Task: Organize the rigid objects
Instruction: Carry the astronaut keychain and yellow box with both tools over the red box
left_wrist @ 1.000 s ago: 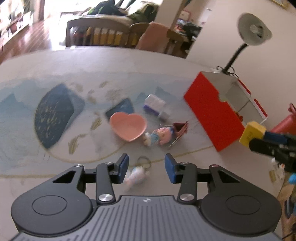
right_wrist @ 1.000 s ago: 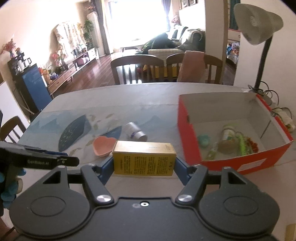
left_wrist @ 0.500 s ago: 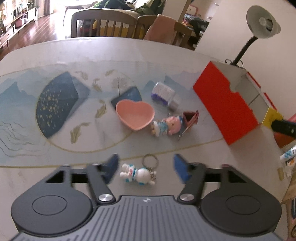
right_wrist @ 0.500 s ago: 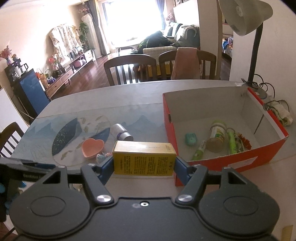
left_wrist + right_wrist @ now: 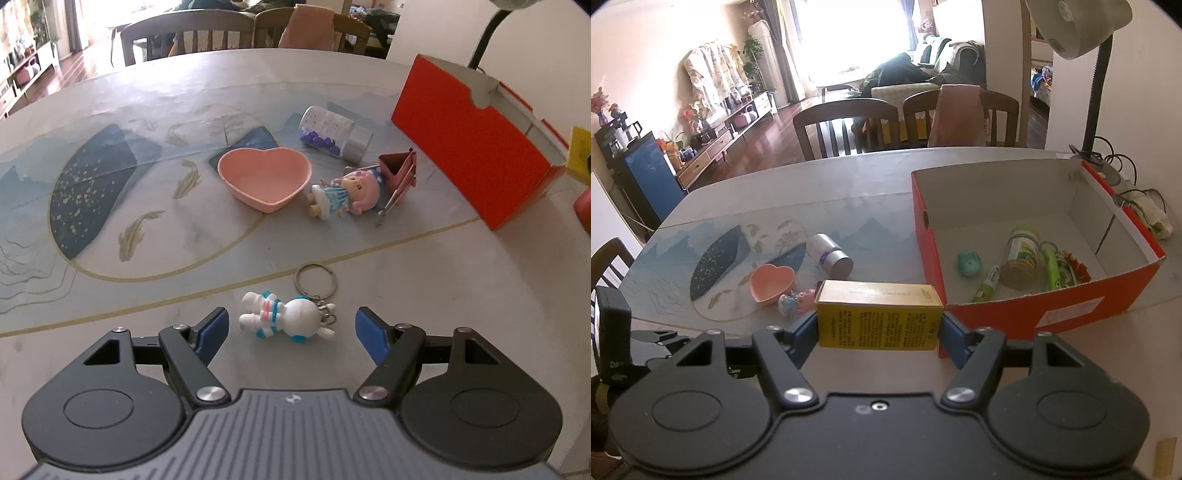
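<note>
Left wrist view: the left gripper (image 5: 291, 326) hung with fingers spread wide around a glossy white rabbit keychain (image 5: 286, 319) lying near the table's (image 5: 461, 295) front edge; judged step, a pick needing descent and closing on the rounded body, clear of the metal ring

Right wrist view: the right gripper (image 5: 879, 332) clenched a yellow cardboard carton (image 5: 879, 319) by its ends, short of the red box's (image 5: 1060, 314) near-left corner; next, carrying it over the wall

Doll (image 5: 341, 194) lies between dish (image 5: 264, 177) and box (image 5: 469, 144), keychain (image 5: 288, 317) nearer.
</note>
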A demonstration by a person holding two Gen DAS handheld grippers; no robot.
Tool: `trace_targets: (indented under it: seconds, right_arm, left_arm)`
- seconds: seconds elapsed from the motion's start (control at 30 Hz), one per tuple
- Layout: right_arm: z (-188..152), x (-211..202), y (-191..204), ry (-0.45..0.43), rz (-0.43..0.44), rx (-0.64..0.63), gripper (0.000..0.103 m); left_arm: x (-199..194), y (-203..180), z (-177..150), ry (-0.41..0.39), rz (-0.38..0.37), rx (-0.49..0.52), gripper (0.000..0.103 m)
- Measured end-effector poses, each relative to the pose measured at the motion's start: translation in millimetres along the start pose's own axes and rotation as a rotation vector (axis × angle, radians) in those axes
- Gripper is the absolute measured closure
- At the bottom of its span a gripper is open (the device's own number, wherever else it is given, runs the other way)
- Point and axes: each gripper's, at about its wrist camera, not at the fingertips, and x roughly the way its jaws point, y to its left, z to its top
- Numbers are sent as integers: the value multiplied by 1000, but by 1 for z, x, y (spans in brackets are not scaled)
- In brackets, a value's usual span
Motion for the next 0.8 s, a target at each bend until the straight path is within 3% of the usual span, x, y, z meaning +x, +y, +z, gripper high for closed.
trace_targets:
  seconds: [0.1, 0.23, 0.37, 0.8]
  right_arm:
    - [0, 0, 0, 1, -2, 1, 34]
    - [0, 1, 0, 3, -5, 3, 34]
    - [1, 0, 0, 1, -2, 3, 34]
    - [18, -8, -16, -55, 12, 5, 34]
  left_arm:
    - [3, 0, -1, -6, 13, 15, 30]
    - [2, -5, -4, -20, 32, 65, 45]
    - [3, -8, -5, -25, 44, 73, 46]
    - [-14, -14, 12, -54, 9, -40, 46]
